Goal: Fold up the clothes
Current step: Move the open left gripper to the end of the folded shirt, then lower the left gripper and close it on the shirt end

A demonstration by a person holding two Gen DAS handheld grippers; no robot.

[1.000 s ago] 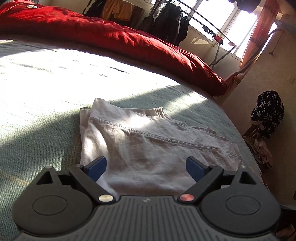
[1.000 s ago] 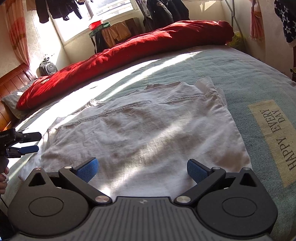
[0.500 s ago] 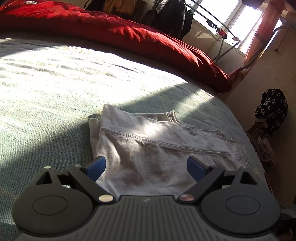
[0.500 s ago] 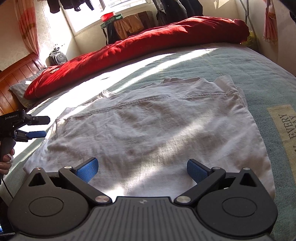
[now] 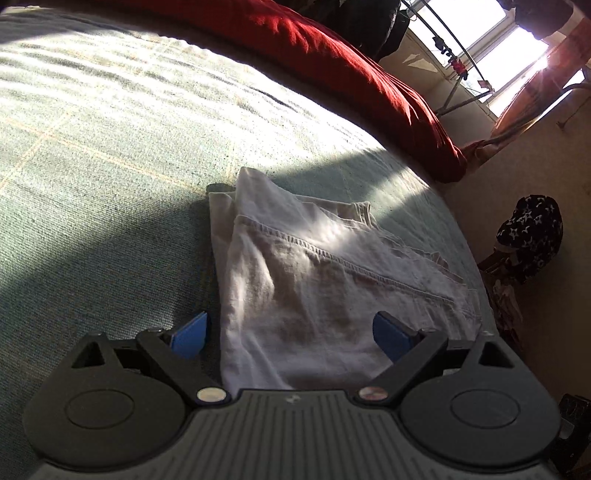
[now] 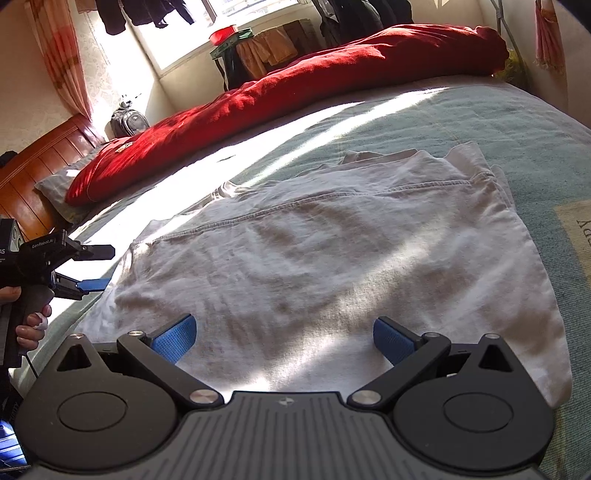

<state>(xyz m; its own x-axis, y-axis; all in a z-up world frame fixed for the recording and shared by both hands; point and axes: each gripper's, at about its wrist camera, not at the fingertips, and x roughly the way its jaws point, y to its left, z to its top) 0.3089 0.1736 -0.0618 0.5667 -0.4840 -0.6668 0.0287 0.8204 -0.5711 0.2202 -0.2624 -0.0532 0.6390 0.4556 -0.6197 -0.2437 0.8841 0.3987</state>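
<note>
Already flat on the bed (image 6: 480, 122) | pale garment (image 6: 332, 258), apparently part-folded, long axis crosswise | left gripper (image 6: 92, 267) at its left end, right gripper (image 6: 282, 334) over the near edge, both released, empty.

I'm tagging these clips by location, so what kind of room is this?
A bedroom, most likely in a home: a wide bed with a red duvet and wooden headboard, and clothes hung by the window.
</note>
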